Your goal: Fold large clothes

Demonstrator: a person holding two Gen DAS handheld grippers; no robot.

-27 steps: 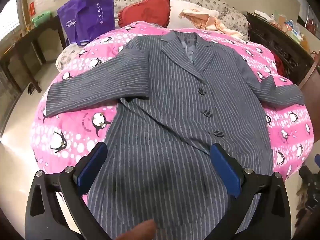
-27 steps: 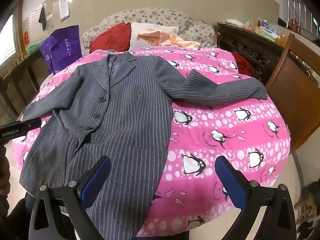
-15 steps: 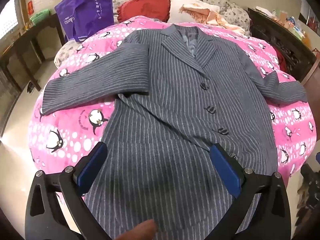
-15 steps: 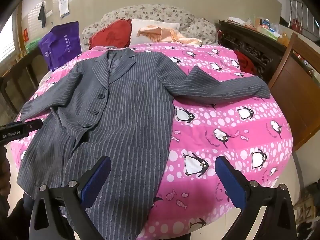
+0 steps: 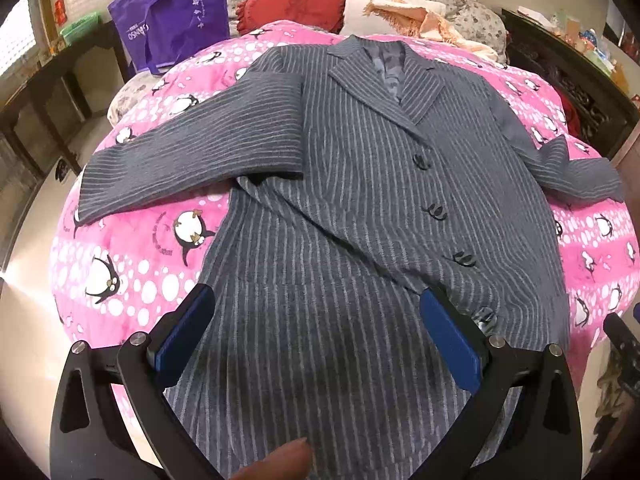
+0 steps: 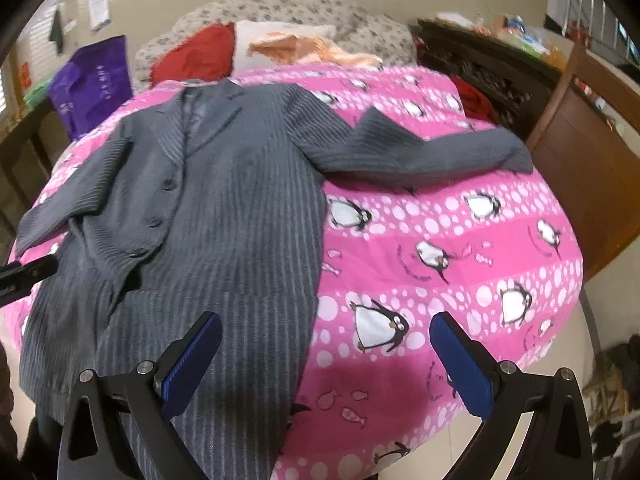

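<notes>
One round bed covered by a bright pink penguin-print quilt (image 5: 132, 280) (image 6: 460, 240) fills most of both views. Spread face up across the quilt is a large grey pinstriped suit jacket (image 5: 360, 208) (image 6: 224, 216), its collar toward the headboard and its hem hanging over the near edge of the bed. One sleeve (image 5: 192, 160) is stretched out flat toward the left side of the left wrist view, and the other sleeve (image 6: 420, 152) is laid out toward the right side of the right wrist view, bent at the elbow. Dark buttons (image 5: 435, 211) are seen down the jacket front. At the head of the bed a red heart-shaped cushion (image 5: 296, 2) (image 6: 196, 54) and a peach fringed cloth (image 5: 416, 20) (image 6: 312, 46) are propped against a grey floral headboard (image 5: 460, 4), and a purple shopping bag (image 5: 176, 12) (image 6: 94, 80) is stood to the left of them. A brown wooden chair (image 6: 588, 160) is placed beside the bed on the right.

The left gripper (image 5: 318, 338) is held above the lower part of the jacket with its blue-padded fingers (image 5: 184, 332) spread wide, nothing gripped between them. The right gripper (image 6: 326, 360) is held over the jacket's right edge and the bare quilt, its blue-padded fingers (image 6: 460, 364) likewise spread wide apart and empty
</notes>
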